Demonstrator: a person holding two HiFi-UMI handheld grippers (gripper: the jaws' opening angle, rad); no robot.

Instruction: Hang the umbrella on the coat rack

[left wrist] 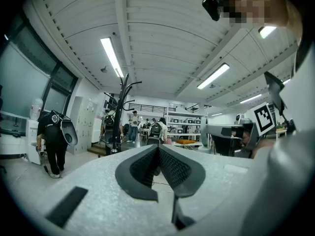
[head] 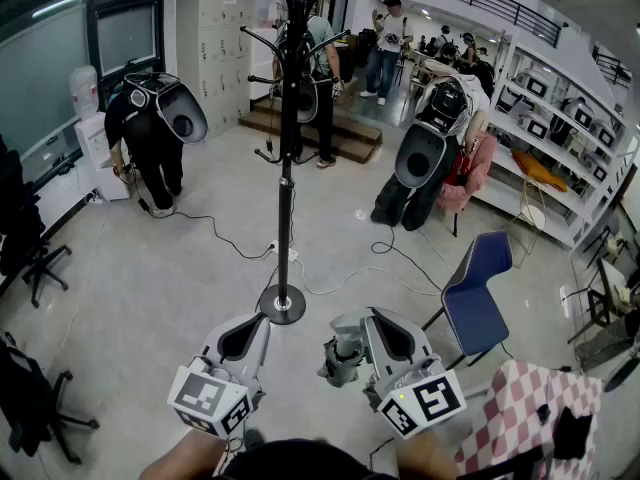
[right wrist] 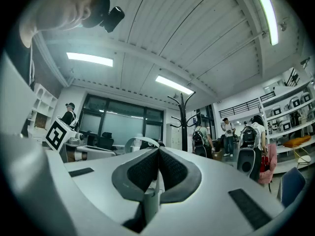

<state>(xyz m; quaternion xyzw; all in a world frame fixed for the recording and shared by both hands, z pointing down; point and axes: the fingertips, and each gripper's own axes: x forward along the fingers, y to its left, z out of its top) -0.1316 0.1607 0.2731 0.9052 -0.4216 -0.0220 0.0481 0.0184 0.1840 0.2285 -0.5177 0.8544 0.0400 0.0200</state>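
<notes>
Pale floor (head: 130, 298) surrounds the black coat rack (head: 286, 178). The left gripper (head: 256, 322) is pinched together, empty. The right gripper (head: 374, 318) clamps a stubby grey folded umbrella (head: 344, 360) near the rack's base. Only the right gripper view shows its pale stem (right wrist: 150, 203) between the jaws.

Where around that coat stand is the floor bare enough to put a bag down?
The floor left of the coat rack, up to the black office chair, lies bare. Right of its base it is crowded: cables, then the blue chair.
</notes>
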